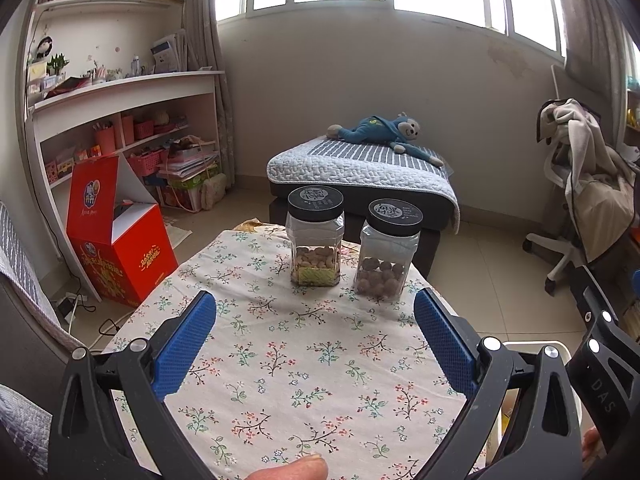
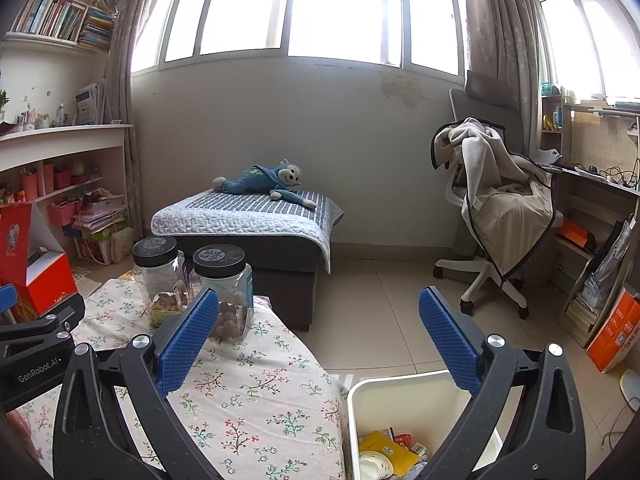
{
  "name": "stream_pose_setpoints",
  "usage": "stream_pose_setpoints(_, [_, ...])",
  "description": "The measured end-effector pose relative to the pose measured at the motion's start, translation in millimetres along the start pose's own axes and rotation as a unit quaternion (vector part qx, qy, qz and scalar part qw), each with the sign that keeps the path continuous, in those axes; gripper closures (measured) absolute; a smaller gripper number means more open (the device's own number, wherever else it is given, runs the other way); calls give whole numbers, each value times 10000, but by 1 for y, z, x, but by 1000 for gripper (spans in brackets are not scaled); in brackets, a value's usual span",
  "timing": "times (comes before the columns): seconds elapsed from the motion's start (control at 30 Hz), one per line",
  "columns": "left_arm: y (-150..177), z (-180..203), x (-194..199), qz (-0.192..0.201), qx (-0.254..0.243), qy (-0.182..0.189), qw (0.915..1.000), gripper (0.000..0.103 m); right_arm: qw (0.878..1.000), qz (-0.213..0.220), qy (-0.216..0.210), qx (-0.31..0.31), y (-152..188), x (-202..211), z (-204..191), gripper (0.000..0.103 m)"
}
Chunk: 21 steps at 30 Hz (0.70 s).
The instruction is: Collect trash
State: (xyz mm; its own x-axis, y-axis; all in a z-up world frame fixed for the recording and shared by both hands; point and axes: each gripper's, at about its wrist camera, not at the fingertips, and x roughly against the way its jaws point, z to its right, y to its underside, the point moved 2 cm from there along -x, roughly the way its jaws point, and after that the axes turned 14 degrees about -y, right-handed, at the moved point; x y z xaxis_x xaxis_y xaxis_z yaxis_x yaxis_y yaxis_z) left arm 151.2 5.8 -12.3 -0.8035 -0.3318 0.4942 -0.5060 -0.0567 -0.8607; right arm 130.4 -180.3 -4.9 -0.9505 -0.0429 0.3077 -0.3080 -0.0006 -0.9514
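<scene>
My left gripper is open above the floral tablecloth, with nothing between its blue pads. My right gripper is open too, hanging over the table's right edge and a white bin on the floor. Inside the bin lies trash: yellow wrappers, a white paper cup and small packets. Two clear jars with black lids stand at the table's far end, one with pale nuts and one with dark round nuts. I see no loose trash on the cloth.
A red carton stands on the floor left of the table by a bookshelf. Beyond the table is an ottoman with a blue plush monkey. An office chair draped with a blanket sits right, near a desk and an orange bag.
</scene>
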Motion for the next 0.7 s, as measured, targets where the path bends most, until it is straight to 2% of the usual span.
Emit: stream_pose_setpoints(0.7, [1,3,-1,56,-9,-130,9999,7,9999,-152,1,-1,3,-5,3,7])
